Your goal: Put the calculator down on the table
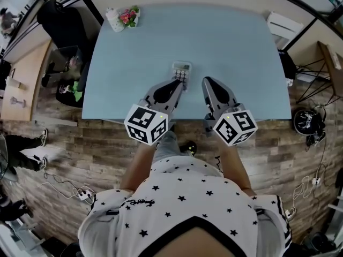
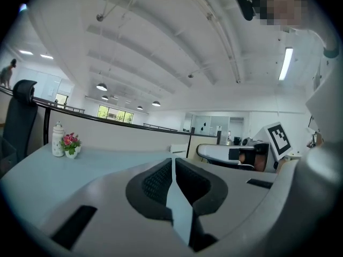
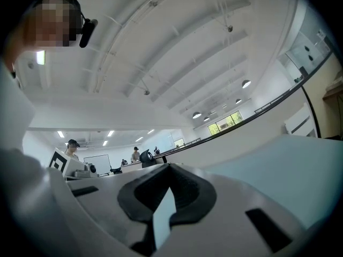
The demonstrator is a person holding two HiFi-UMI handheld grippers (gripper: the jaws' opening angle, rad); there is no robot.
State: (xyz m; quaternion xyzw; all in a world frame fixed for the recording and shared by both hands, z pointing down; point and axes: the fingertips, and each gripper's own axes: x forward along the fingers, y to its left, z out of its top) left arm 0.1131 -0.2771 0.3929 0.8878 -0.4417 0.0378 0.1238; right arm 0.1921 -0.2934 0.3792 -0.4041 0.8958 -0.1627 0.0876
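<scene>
Pale blue table top [image 1: 241, 52] carried a small pot of pink flowers [image 1: 124, 17] at its far left corner. Nearer the middle, the left gripper [image 1: 178, 82] had its jaws pressed together with nothing between them; its own view showed only the dark pads meeting. Just beyond its tip lay the calculator [image 1: 181, 69], flat on the table with its keys up, so the task looked done. From above the tip seemed to overlap its near edge, though whether they touched could not be told. The calculator was probably light, stiff plastic, a little slippery, with a display that should not be squeezed. A grip across its long side edges would suit best. Further right, the right gripper [image 1: 207, 82] was likewise closed and empty, near the calculator but apart from it.
</scene>
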